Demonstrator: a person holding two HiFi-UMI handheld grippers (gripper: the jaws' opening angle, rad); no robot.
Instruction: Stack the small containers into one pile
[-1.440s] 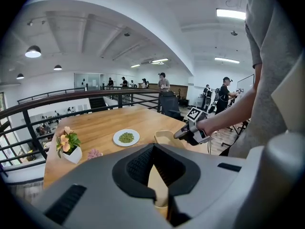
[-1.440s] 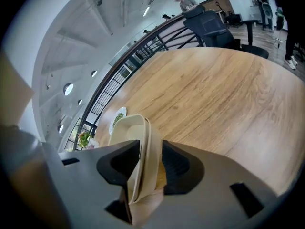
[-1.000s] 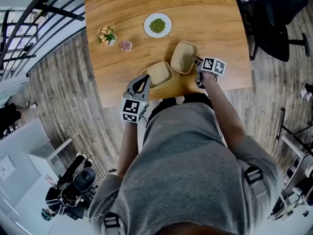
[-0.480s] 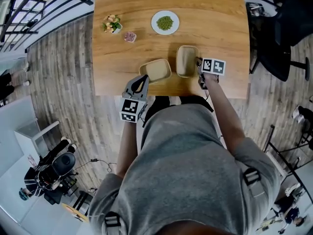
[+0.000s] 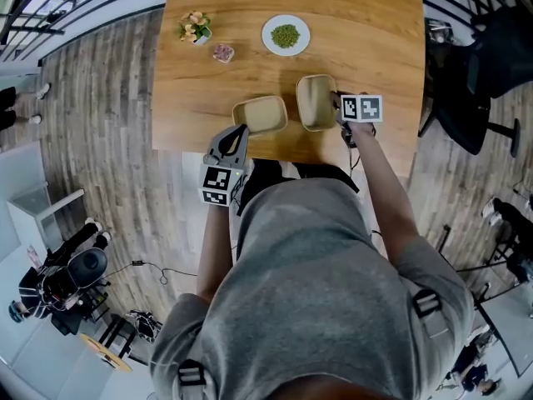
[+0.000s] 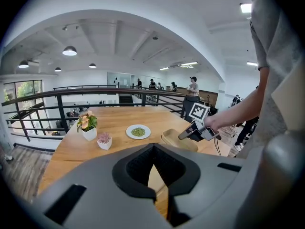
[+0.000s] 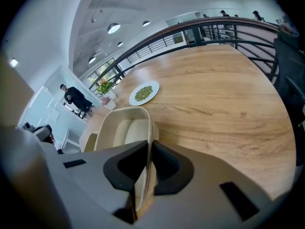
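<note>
beige container (image 7: 121,130), near end hidden, pinched by just-closing right gripper (image 7: 148,151) jaws; left gripper (image 6: 153,168) jaws together.

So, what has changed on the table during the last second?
The right gripper has just been closing its jaws and now pinches the rim of the right beige container. The left gripper, shut and empty, stays at the table's near edge by the left beige container. That container and the plate of green bits have not moved.

Head cam overhead; table (image 5: 250,73) shared
</note>
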